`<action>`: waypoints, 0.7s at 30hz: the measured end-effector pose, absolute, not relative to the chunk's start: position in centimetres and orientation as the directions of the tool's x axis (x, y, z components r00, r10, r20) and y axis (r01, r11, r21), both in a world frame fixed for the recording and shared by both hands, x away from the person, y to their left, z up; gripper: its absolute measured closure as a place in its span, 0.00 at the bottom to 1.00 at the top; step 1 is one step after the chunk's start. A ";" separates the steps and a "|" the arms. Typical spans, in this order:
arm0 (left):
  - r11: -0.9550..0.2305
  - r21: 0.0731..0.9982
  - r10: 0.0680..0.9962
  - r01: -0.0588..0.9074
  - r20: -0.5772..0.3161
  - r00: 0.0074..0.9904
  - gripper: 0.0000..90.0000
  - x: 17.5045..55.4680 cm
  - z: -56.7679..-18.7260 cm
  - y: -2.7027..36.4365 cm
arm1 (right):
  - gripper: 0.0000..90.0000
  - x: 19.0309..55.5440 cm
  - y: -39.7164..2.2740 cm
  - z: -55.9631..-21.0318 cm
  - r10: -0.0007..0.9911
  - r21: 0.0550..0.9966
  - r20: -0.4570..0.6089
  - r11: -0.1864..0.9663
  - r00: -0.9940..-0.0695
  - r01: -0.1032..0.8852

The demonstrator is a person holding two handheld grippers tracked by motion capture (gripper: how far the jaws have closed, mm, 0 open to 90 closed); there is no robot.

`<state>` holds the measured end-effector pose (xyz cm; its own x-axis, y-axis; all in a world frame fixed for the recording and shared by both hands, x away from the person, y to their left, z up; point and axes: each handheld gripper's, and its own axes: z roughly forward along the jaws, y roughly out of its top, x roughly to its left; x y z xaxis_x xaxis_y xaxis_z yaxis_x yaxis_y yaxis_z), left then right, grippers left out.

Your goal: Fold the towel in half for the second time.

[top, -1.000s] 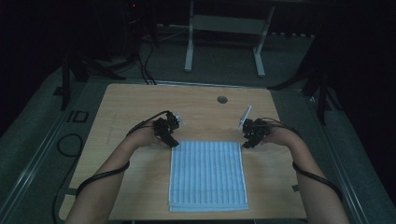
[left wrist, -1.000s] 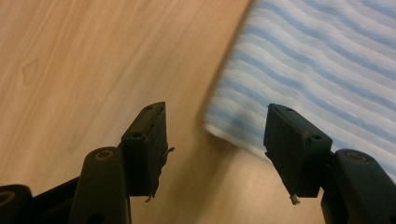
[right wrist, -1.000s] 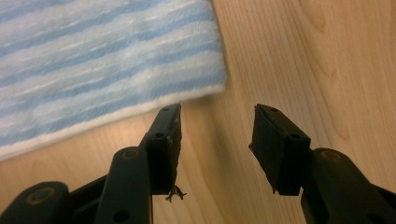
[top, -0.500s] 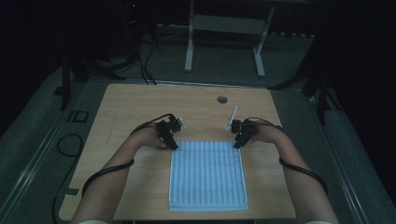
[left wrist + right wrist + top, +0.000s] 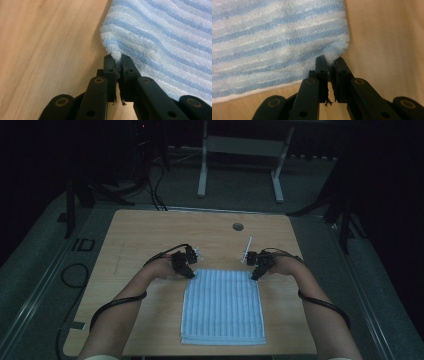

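Note:
A blue-and-white striped towel (image 5: 223,306) lies flat on the wooden table (image 5: 145,235). My left gripper (image 5: 190,274) sits at the towel's far left corner, and its jaws have just been closing. In the left gripper view that gripper (image 5: 117,59) is shut on the corner of the towel (image 5: 162,37), with a tuft of cloth pinched between the jaws. My right gripper (image 5: 254,276) is at the far right corner, its jaws also just closing. Seen from the right gripper view, this gripper (image 5: 330,60) pinches the corner of the towel (image 5: 274,40).
A small round hole (image 5: 238,226) is in the table top near the far edge. Cables (image 5: 325,306) trail from both grippers along the forearms. A metal stand (image 5: 240,150) is on the floor beyond the table.
My right gripper has moved left and down to the towel's far right corner. Both grippers now sit on the towel's far corners. The left hand has barely shifted.

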<state>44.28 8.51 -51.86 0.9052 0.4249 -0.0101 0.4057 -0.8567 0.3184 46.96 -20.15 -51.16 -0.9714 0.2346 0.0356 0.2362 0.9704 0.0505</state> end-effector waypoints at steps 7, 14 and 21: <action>-0.804 0.369 0.520 0.466 0.058 0.852 0.96 45.4 -48.7 9.8 | 0.94 47.7 -20.7 -48.0 0.283 0.147 -0.061 0.951 -0.957 0.272; -0.835 0.389 0.485 0.389 0.188 0.854 0.96 43.7 -44.0 9.8 | 0.93 46.7 -20.5 -44.3 0.256 0.182 -0.159 0.957 -0.953 0.227; -0.836 0.429 0.466 0.342 0.225 0.856 0.95 40.2 -42.0 10.8 | 0.93 42.8 -20.9 -40.5 0.220 0.256 -0.252 0.954 -0.942 0.155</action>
<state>40.24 10.83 -41.98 0.8560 0.4657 0.2245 0.3420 -0.8358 0.4295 42.82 -20.89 -40.47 -0.9422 0.2204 -0.2523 0.1546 0.9542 0.2560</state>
